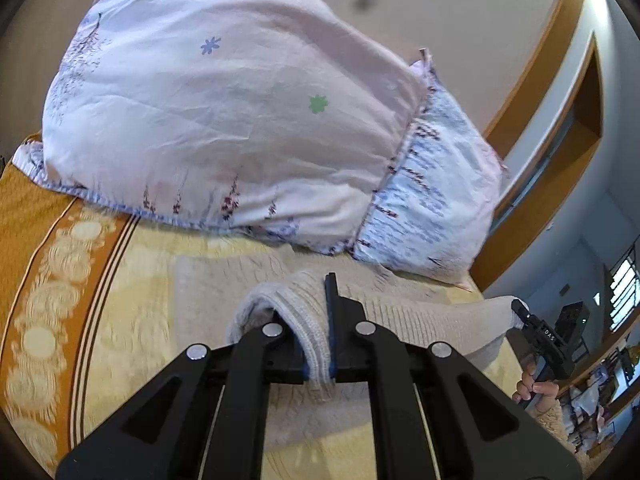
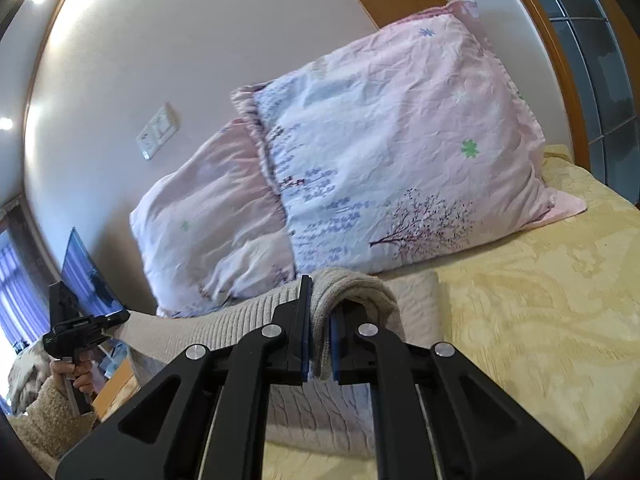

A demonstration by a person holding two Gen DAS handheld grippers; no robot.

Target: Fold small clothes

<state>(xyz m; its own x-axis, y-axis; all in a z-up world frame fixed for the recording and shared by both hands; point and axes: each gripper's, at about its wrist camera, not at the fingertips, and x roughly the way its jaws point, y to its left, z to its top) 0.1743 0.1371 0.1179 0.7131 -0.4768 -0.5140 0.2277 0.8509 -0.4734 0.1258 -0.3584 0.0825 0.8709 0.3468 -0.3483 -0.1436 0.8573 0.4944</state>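
- Running down the left of the left wrist view, the yellow patterned bedspread [image 1: 120, 280] gives a broad flat surface for folding.
- Leaning against the wall [image 1: 440, 20], the two floral pillows [image 1: 224, 120] sit just behind the work area.
- Clamped on a ribbed edge, the left gripper [image 1: 320, 320] holds one end of the beige knit sweater [image 1: 420, 320], probably so the edge stays straight.
- Stretching between both tools, the sweater's raised edge spans above its lower part, which lies on the bedspread; this looks like a fold being carried over.
- Pinching the far end, the right gripper [image 1: 520, 312], held by a hand [image 1: 536, 390], keeps that edge taut.
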